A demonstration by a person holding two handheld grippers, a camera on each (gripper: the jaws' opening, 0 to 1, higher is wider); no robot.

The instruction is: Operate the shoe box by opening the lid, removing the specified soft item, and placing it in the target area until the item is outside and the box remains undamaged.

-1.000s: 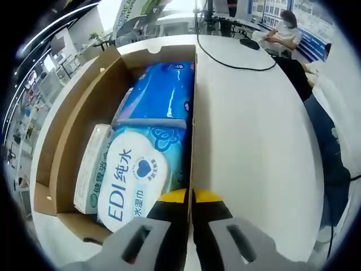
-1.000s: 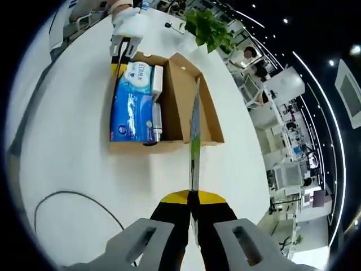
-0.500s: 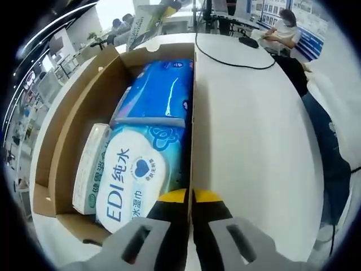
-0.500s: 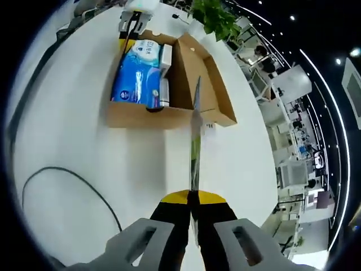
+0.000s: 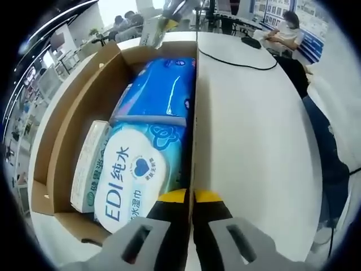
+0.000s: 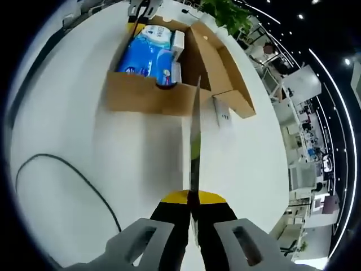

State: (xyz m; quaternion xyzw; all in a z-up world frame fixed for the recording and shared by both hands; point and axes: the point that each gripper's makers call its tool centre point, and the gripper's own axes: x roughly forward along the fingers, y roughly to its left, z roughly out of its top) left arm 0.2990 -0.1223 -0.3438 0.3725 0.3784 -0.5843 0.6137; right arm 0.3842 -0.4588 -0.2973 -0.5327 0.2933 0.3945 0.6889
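Observation:
The brown shoe box (image 5: 70, 118) stands open on the white table, its lid (image 6: 217, 53) folded out flat beside it. Inside lie a white and teal wet-wipes pack (image 5: 135, 175), a blue soft pack (image 5: 161, 93) and a slim white and green carton (image 5: 87, 166). My left gripper (image 5: 190, 195) is shut on the top edge of the box's right wall. My right gripper (image 6: 192, 195) is shut on a thin flat green and white packet (image 6: 194, 135), seen edge-on above the table short of the box (image 6: 144, 93). That packet (image 5: 153, 28) also hangs beyond the box's far end.
A black cable (image 6: 62, 169) loops over the table near my right gripper, and another stretch of cable (image 5: 237, 62) runs along the box's right side. A potted plant (image 6: 231, 14) stands past the box. People sit at desks (image 5: 282, 31) in the background.
My right gripper with the flat packet has come nearer to the box, which now sits larger and higher in its view. The left gripper keeps its hold on the box wall.

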